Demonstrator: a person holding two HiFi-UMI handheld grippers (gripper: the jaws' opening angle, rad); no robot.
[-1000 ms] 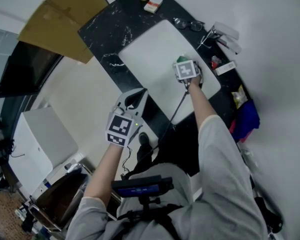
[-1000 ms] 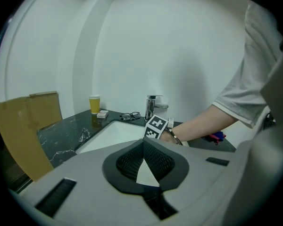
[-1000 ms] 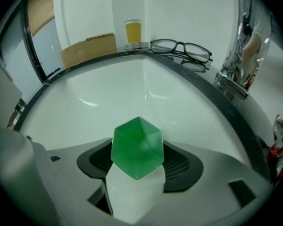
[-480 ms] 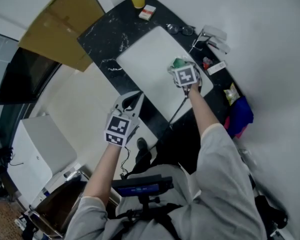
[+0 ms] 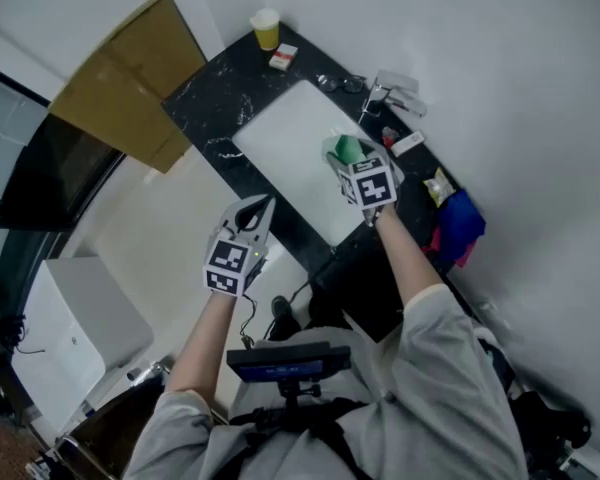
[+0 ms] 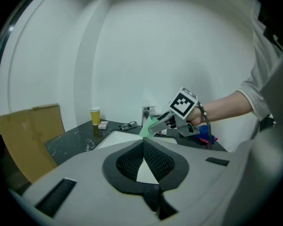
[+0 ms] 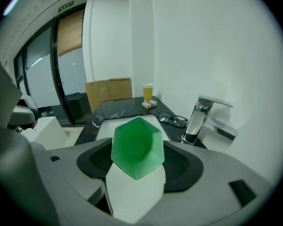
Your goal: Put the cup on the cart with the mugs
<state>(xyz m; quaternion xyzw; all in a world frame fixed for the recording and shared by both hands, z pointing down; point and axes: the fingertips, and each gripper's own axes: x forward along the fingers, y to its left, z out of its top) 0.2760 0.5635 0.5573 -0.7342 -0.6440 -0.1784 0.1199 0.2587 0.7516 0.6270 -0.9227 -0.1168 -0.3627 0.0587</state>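
Note:
A green faceted cup [image 5: 346,149] sits between the jaws of my right gripper [image 5: 344,160], above the right side of the white sink basin [image 5: 285,133]. In the right gripper view the cup [image 7: 137,147] fills the gap, and the pads [image 7: 179,161] press on both its sides. My left gripper [image 5: 259,204] hangs off the counter's front edge, its tips touching with nothing between them. In the left gripper view the cup [image 6: 149,126] shows past the shut tips [image 6: 144,142]. No cart or mugs are in view.
The black marble counter [image 5: 208,96] holds a yellow paper cup [image 5: 266,29], a small box [image 5: 281,57], glasses [image 5: 341,82] and a chrome faucet [image 5: 378,91]. A cardboard sheet [image 5: 128,80] leans at the left. A blue cloth [image 5: 458,224] lies at the counter's right end.
The right gripper has drawn back from the faucet side toward the person with the cup still in it. The left gripper holds its place, and the head view has shifted.

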